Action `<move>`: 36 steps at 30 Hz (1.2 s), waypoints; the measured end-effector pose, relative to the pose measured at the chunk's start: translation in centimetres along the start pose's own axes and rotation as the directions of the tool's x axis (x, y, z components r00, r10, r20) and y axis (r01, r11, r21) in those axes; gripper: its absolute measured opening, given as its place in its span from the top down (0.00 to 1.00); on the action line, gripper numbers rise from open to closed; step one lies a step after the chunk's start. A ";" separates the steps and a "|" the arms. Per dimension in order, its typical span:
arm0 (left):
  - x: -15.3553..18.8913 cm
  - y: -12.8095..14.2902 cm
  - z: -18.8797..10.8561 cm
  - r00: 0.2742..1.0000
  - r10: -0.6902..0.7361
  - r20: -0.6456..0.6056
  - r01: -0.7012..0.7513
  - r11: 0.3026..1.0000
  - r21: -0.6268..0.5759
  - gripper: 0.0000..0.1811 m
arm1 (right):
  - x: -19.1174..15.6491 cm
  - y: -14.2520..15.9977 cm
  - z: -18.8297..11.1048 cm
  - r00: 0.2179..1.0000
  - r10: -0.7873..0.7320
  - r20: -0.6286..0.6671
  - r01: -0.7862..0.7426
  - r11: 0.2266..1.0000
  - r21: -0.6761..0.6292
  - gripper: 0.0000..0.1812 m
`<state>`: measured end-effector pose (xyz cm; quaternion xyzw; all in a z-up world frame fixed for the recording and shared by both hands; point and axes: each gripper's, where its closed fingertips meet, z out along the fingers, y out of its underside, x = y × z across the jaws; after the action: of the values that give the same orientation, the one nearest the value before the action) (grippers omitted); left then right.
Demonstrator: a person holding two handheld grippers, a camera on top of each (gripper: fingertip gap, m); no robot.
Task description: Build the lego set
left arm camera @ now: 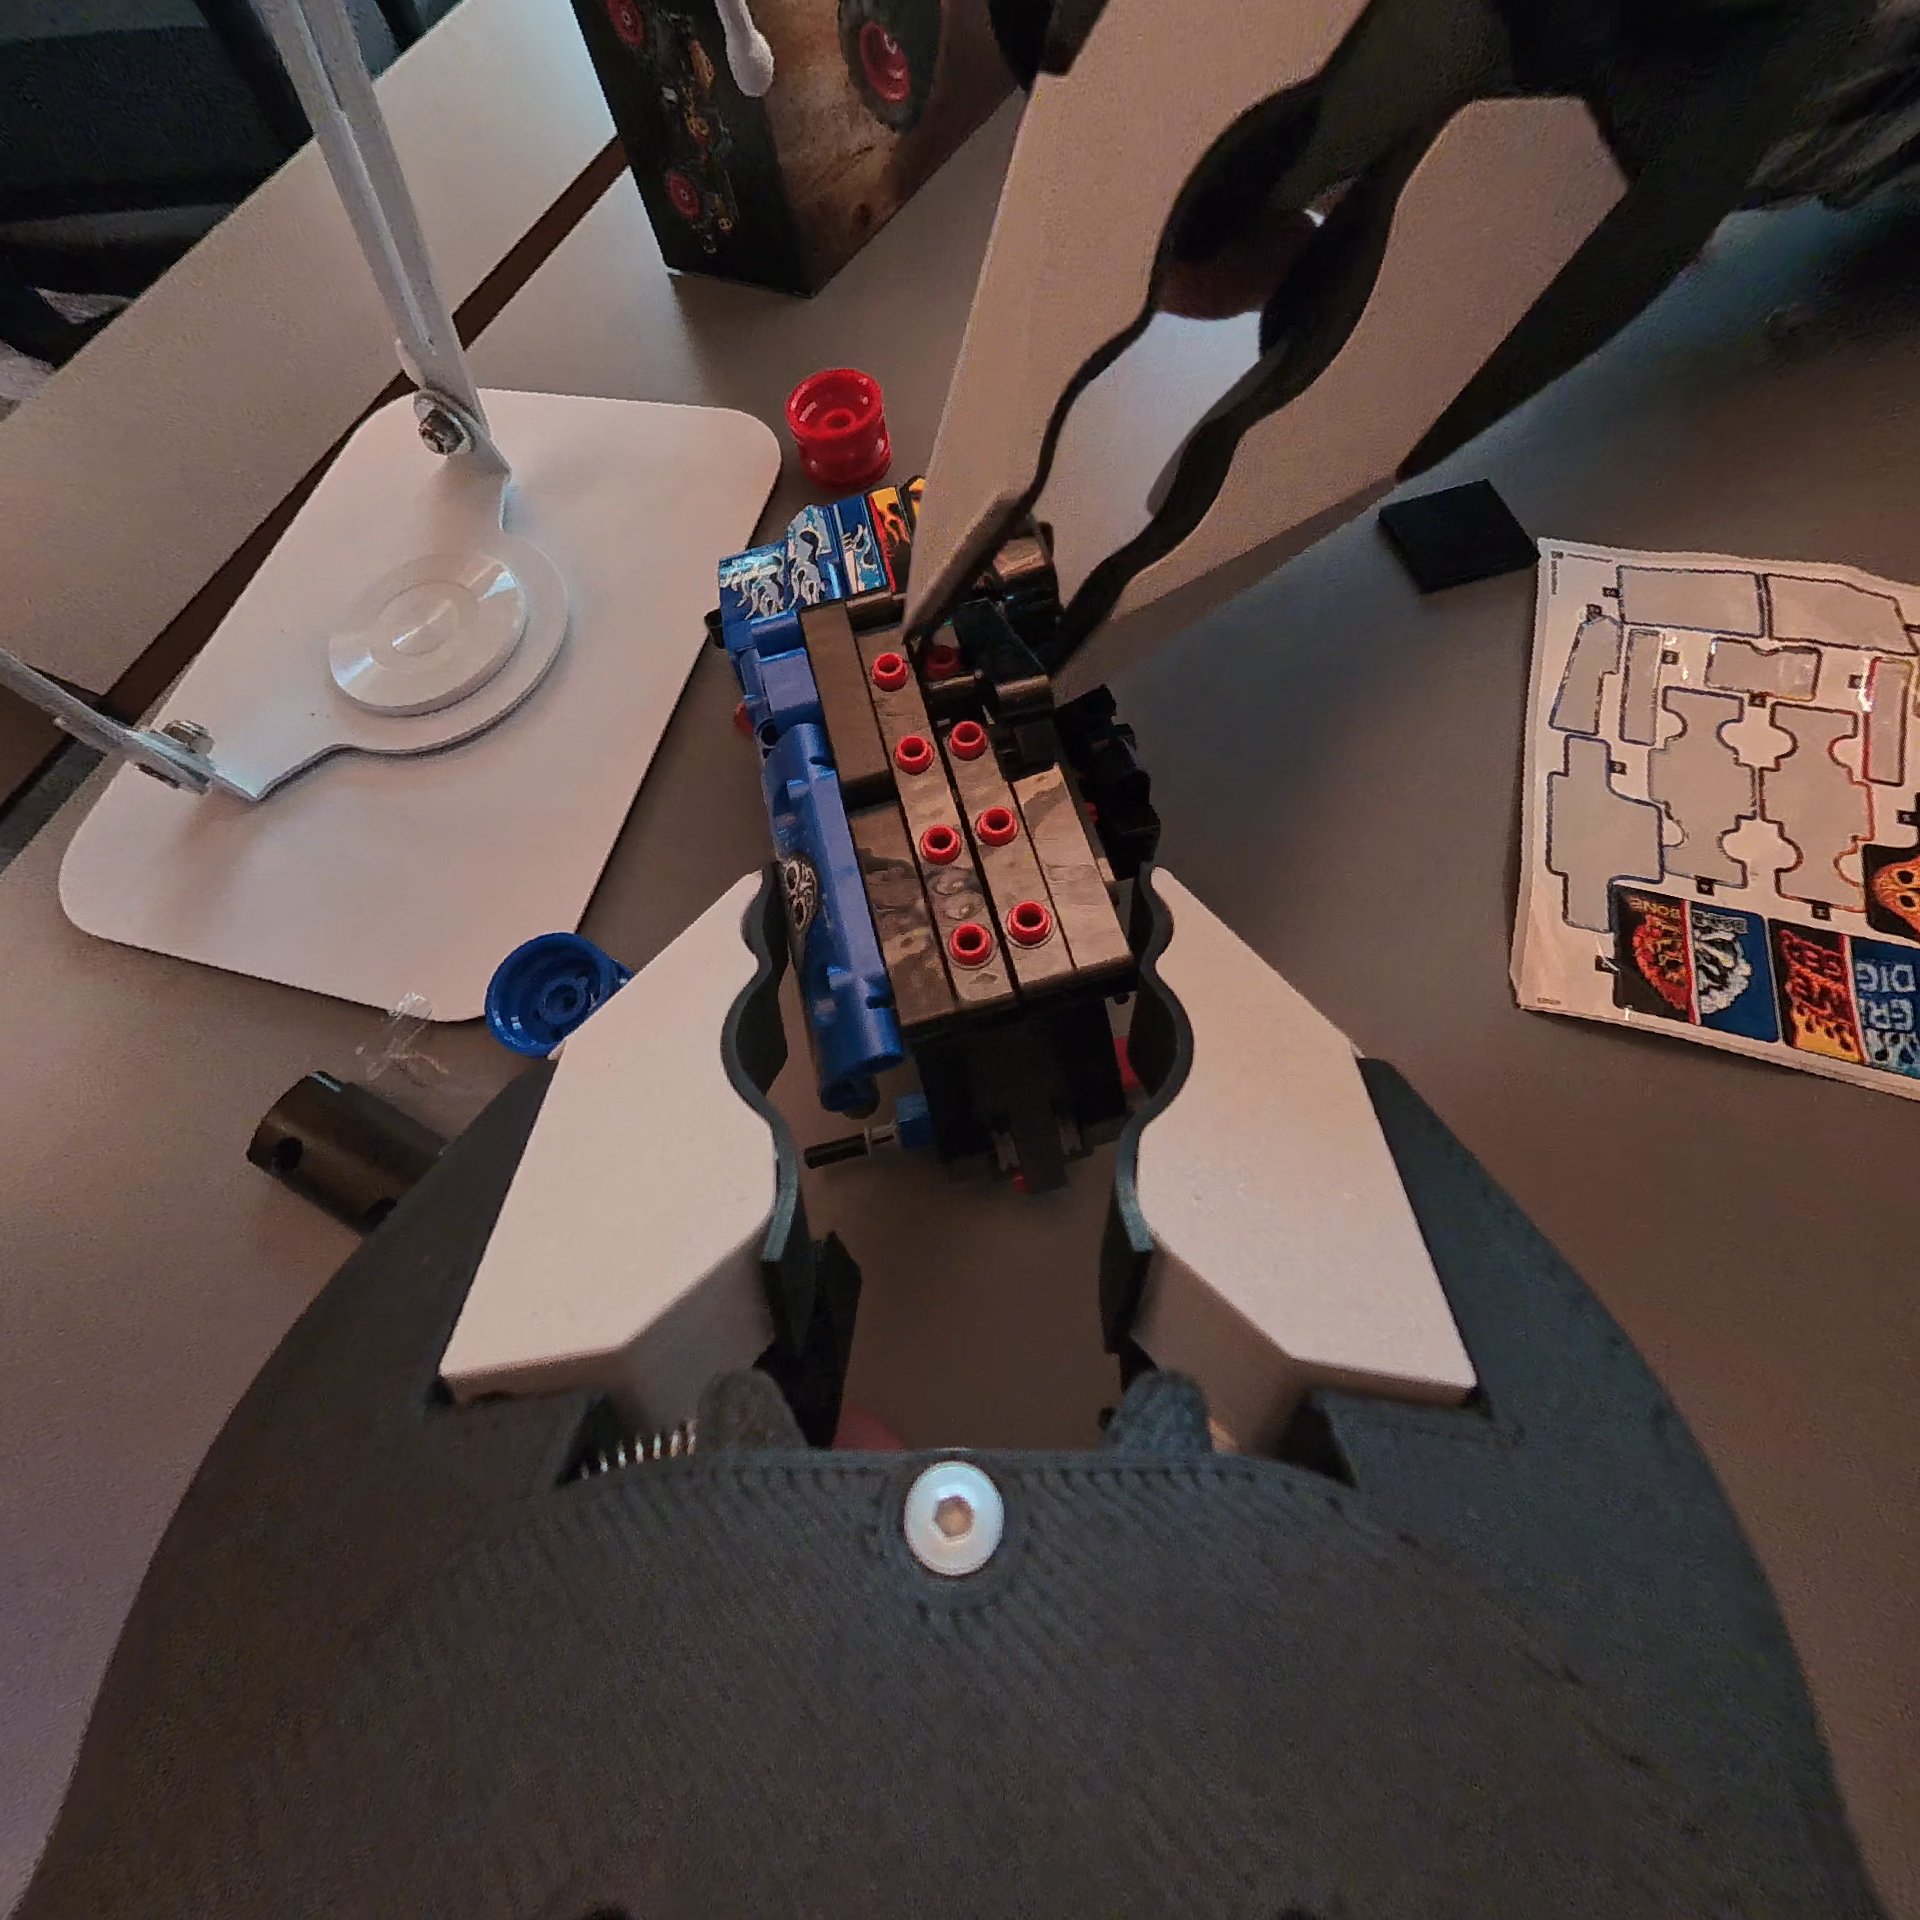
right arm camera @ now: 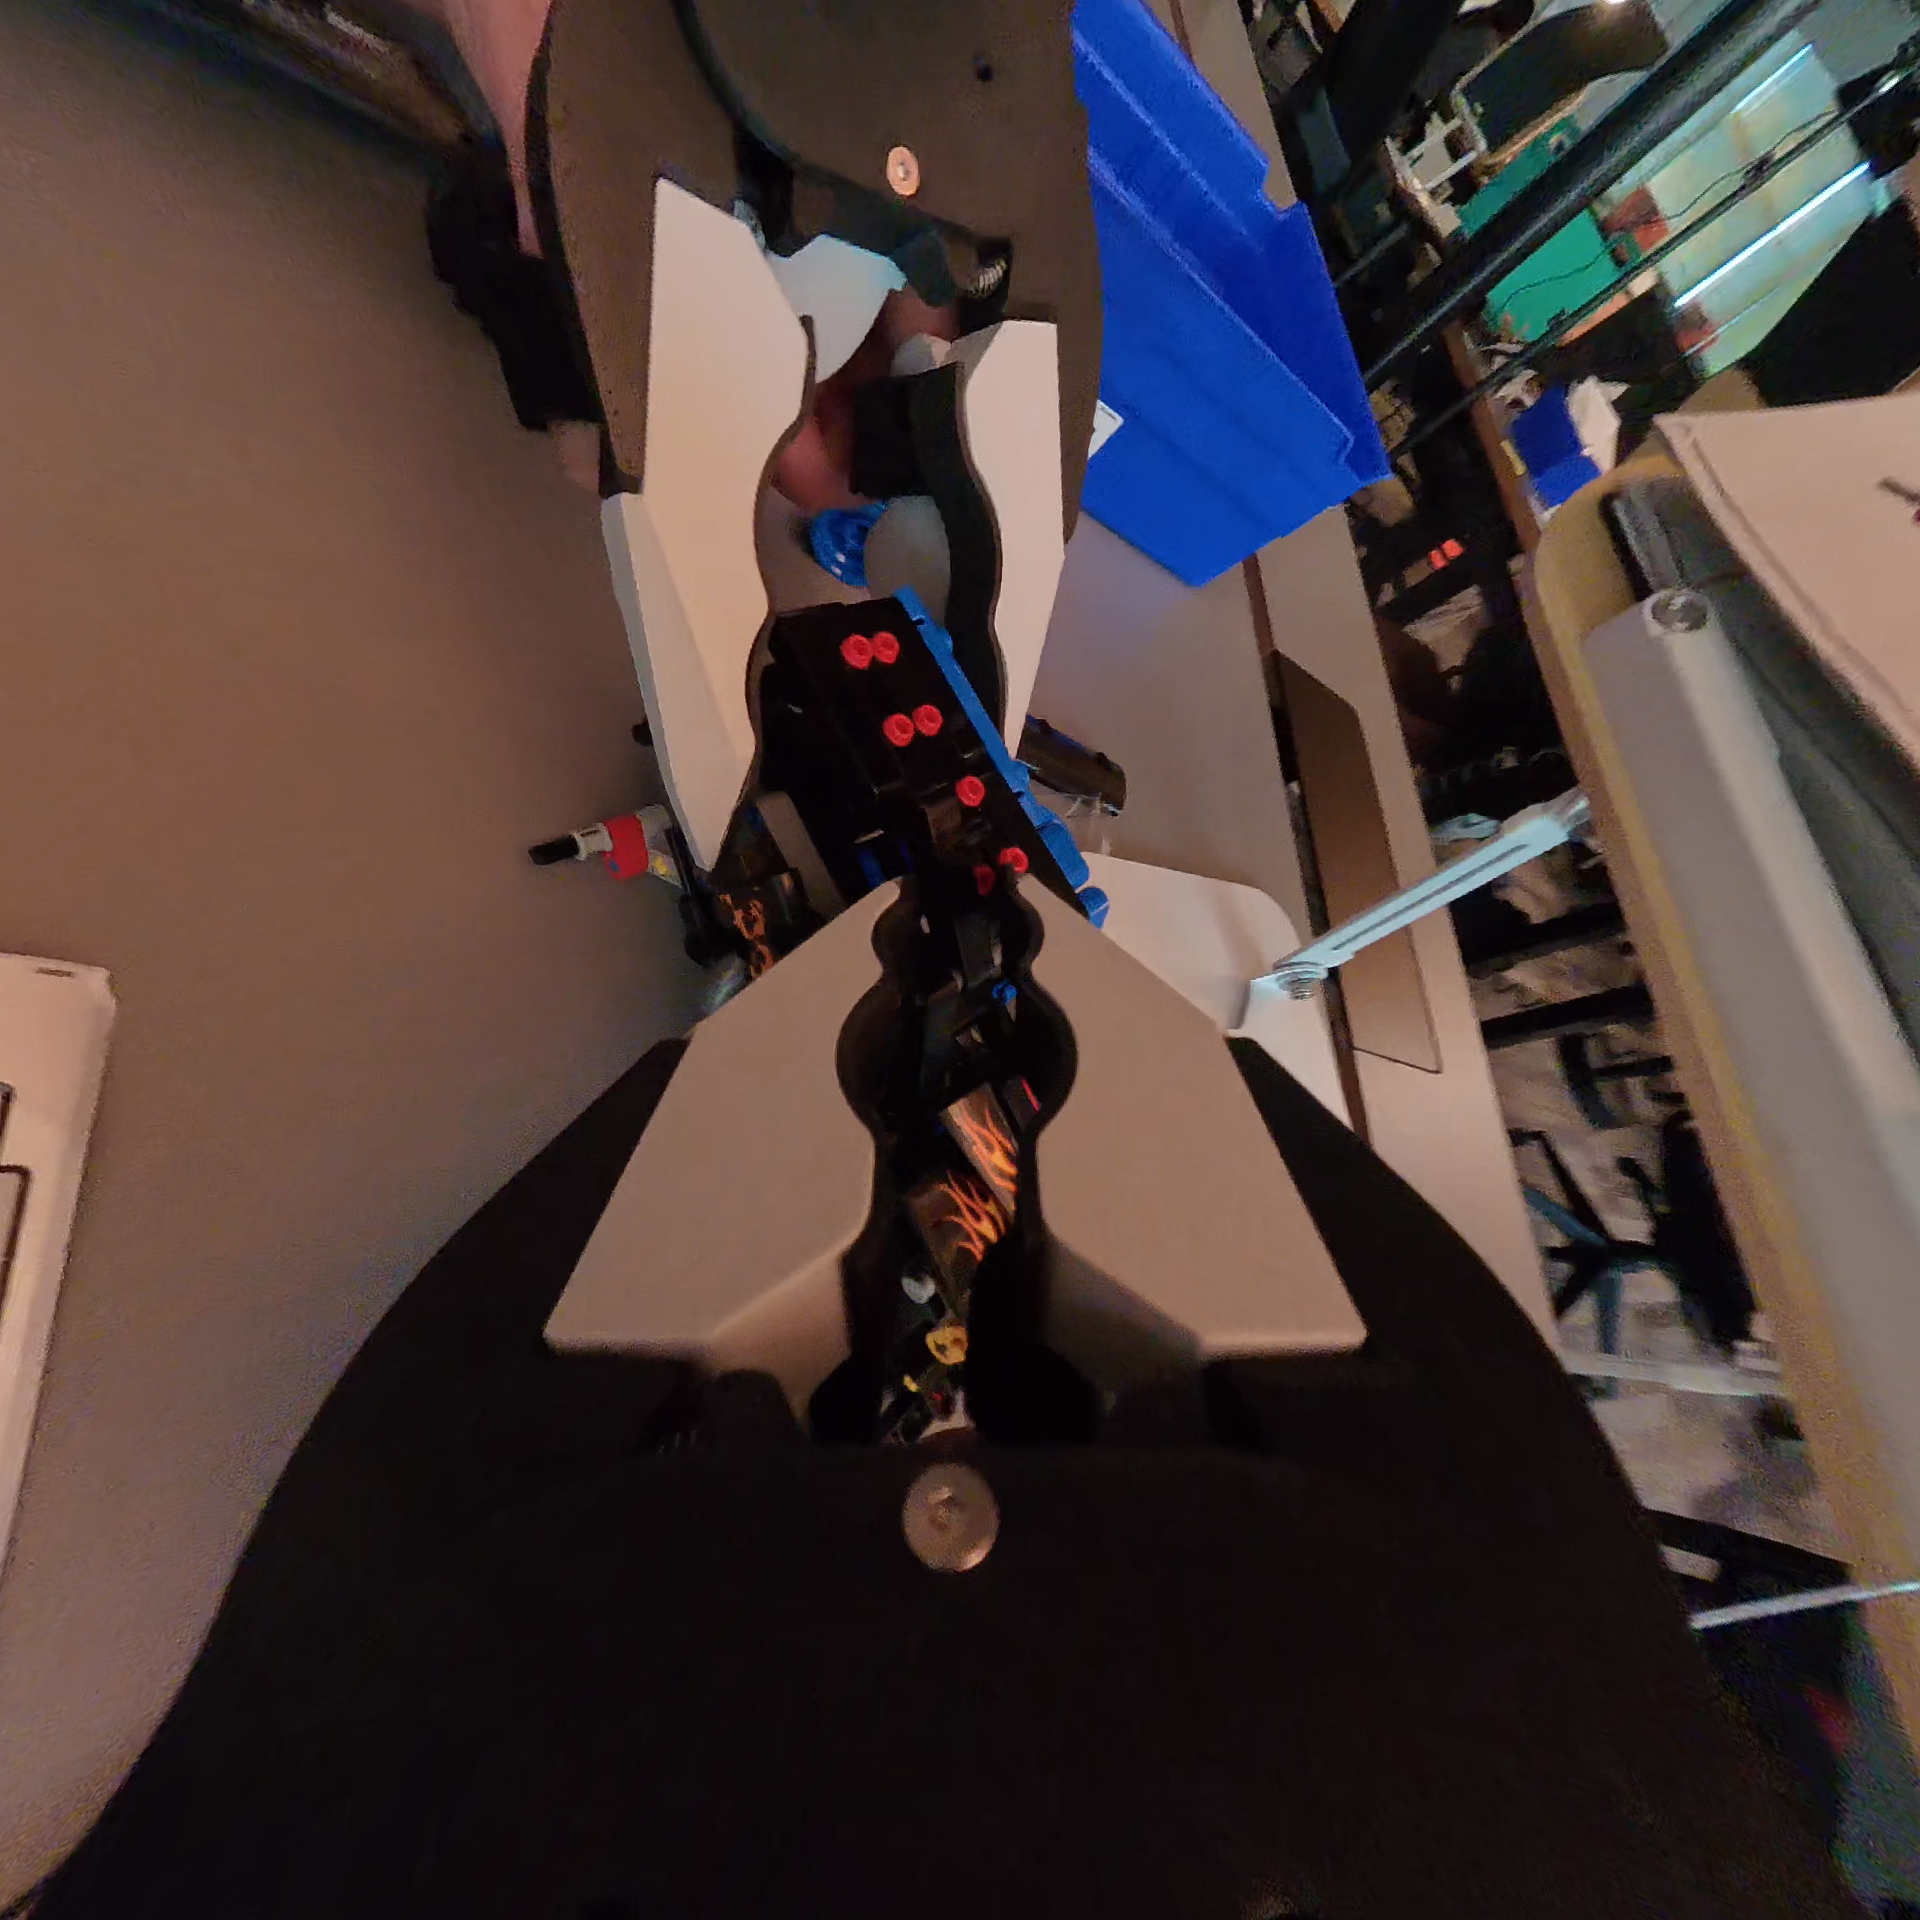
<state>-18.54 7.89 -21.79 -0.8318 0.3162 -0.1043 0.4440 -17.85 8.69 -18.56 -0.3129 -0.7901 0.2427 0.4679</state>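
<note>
Both claws are on the lego model [left arm camera: 956,852] right now, a black block with red pegs and a blue side piece, held just over the grey table [left arm camera: 1351,1195]. The left claw [left arm camera: 951,904] clamps its near end, one finger on each side. The right claw [right arm camera: 956,914] comes in from the far end, tips pinched on the black parts there; exactly which piece it grips is hard to make out, since its own fingers [right arm camera: 1143,1091] cover most of it.

The underside of the model is hidden. A blue wheel hub [left arm camera: 551,992] sits half tucked behind the left claw, and a dark cylinder [left arm camera: 332,1148] is partly cut off beside it. A red wheel hub [left arm camera: 836,426] lies farther back, near the white stand base [left arm camera: 416,727].

The sticker sheet [left arm camera: 1714,790] on the right has printed flame and skull badges, mostly peeled. The set's box [left arm camera: 800,135] stands at the back, its top cut off. Behind that, blue bins [right arm camera: 1195,312] and cluttered shelving, blurred.
</note>
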 end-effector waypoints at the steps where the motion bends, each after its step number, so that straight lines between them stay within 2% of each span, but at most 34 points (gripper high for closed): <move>1: 0.0 0.0 0.0 1.000 -0.002 0.000 0.002 1.000 -0.001 0.64 | 0.0 0.0 0.0 0.999 -0.030 -0.016 0.030 1.000 -0.009 0.94; 9: 0.0 0.0 0.0 1.000 -0.015 -0.012 0.015 1.000 0.014 0.65 | 0.1 0.0 -0.5 0.992 -0.113 -0.047 0.114 0.993 0.031 0.96; 15: 0.0 -0.1 0.2 0.999 -0.027 -0.023 0.028 0.999 0.024 0.65 | 0.5 0.3 -1.1 0.999 -0.044 -0.009 0.044 0.996 0.079 0.96; 22: 0.1 -0.1 0.3 0.999 -0.037 -0.030 0.038 0.999 0.023 0.65 | 0.1 0.5 -1.3 0.979 -0.201 -0.037 0.202 0.979 0.035 0.96; 27: 0.0 -0.1 0.3 0.999 -0.038 -0.031 0.039 0.999 0.026 0.65 | -0.1 0.7 -1.3 0.936 -0.345 -0.064 0.344 0.938 -0.036 0.96; 36: 0.1 -0.2 0.5 0.998 -0.051 -0.044 0.052 0.998 0.033 0.65 | -0.4 1.0 -1.4 0.857 -0.509 -0.081 0.498 0.858 -0.121 0.96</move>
<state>-18.17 8.26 -21.91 -0.8295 0.3024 -0.1390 0.4484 -16.19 9.18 -18.88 -0.1301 -0.8281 0.0562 0.5423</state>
